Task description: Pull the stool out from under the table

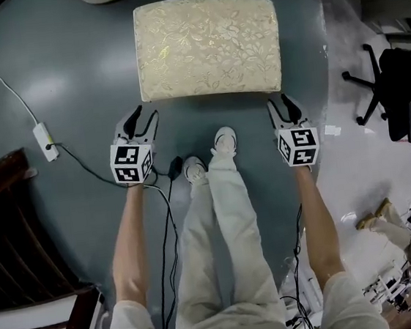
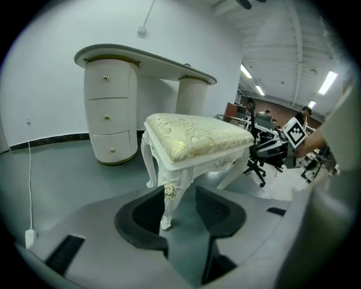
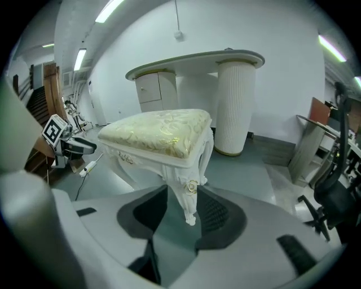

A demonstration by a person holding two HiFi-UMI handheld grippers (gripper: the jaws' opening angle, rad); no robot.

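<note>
The left gripper [image 1: 146,114] has its jaws apart, with a carved white front leg [image 2: 167,197] of the white wooden stool with a cream-gold floral cushion [image 1: 207,45] lined up between them, ungripped. The right gripper [image 1: 280,100] gapes the same way at the other front leg [image 3: 189,197]. The stool stands on the grey floor [image 1: 69,65], clear of the white curved-top table [image 2: 141,56].

This is a big open lab or office hall with a home corner staged in it. Strip lights [image 2: 329,82] cross a high ceiling at the upper right of the left gripper view. An office chair [image 1: 396,94] stands at the right of the head view. Cables [image 1: 80,165] trail over the grey floor [image 1: 26,77]. An ornate dressing table [image 2: 113,84] and stool [image 2: 194,138] sit by a bare white wall [image 2: 56,34].
</note>
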